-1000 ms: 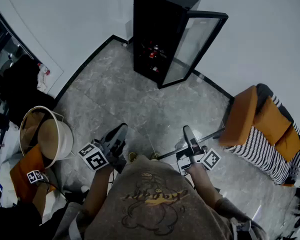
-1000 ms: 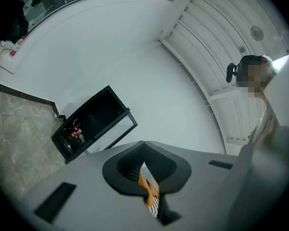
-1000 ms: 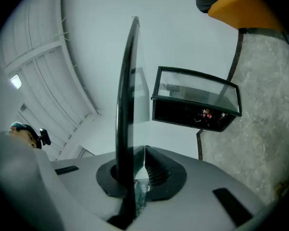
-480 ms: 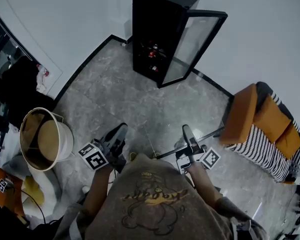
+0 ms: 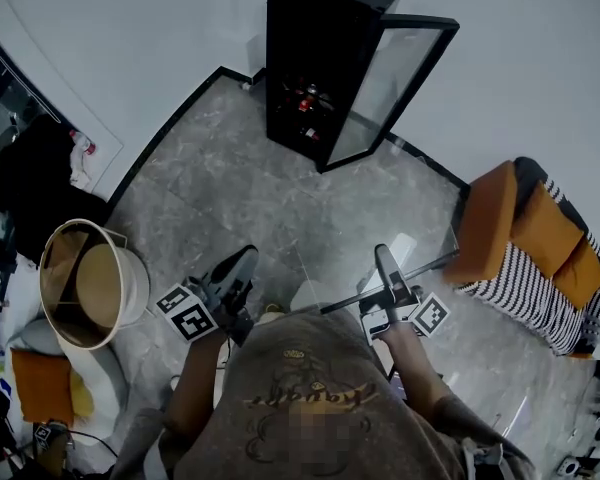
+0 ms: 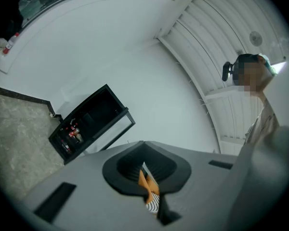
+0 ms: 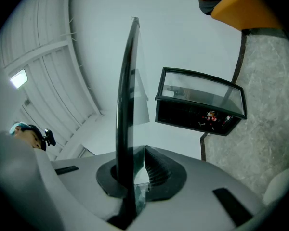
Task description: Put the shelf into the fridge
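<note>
Under you lies a grey marbled stone floor, edged by a black skirting strip below plain white walls. To your right stands an orange-cushioned seat with black-and-white striped sides. A bright ceiling light panel glows overhead.

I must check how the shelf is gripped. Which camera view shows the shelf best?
The right gripper view: the shelf stands edge-on, clamped in the right gripper. The head view shows only a faint glass pane with a dark edge. In the left gripper view I cannot make it out.
</note>
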Available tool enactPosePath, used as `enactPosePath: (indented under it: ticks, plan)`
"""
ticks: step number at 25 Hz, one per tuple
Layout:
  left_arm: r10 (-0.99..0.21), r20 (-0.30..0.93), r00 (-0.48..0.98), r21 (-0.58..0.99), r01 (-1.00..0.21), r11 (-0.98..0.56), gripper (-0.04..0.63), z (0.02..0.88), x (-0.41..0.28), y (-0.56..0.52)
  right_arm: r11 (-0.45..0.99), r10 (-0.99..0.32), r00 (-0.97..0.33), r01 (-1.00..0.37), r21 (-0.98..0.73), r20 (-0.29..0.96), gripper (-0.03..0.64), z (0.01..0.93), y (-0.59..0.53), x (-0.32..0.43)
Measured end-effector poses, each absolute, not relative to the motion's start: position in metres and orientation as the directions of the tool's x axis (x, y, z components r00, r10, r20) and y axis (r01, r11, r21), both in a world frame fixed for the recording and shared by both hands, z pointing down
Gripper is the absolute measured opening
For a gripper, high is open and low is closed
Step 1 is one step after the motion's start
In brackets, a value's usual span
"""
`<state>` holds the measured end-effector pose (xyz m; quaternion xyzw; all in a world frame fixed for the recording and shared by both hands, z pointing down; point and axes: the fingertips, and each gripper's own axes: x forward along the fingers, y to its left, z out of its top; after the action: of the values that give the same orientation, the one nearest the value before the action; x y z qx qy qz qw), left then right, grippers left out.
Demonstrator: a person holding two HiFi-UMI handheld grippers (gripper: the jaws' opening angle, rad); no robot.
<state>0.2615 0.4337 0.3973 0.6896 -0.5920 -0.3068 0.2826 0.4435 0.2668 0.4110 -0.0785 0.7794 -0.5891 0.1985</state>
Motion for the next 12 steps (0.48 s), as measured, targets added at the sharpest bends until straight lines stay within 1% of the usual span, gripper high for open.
enactPosePath:
  ticks: [7,12]
  plan:
    - [-0.990,-0.084,0.112,0.760,-0.635,-0.136,0.006,0.405,0.247,0.433,0.292,-0.371,-0.902,0.110,-0.950,-0.219,0.028,0.414,0.263,0.429]
    - [-0.991,-0.084,0.100,0.760,-0.637,-0.129,0.006,0.412,0.226,0.419,0.303,-0.355,-0.907,0.119,-0.946,-0.228,0.028,0.421,0.249,0.403]
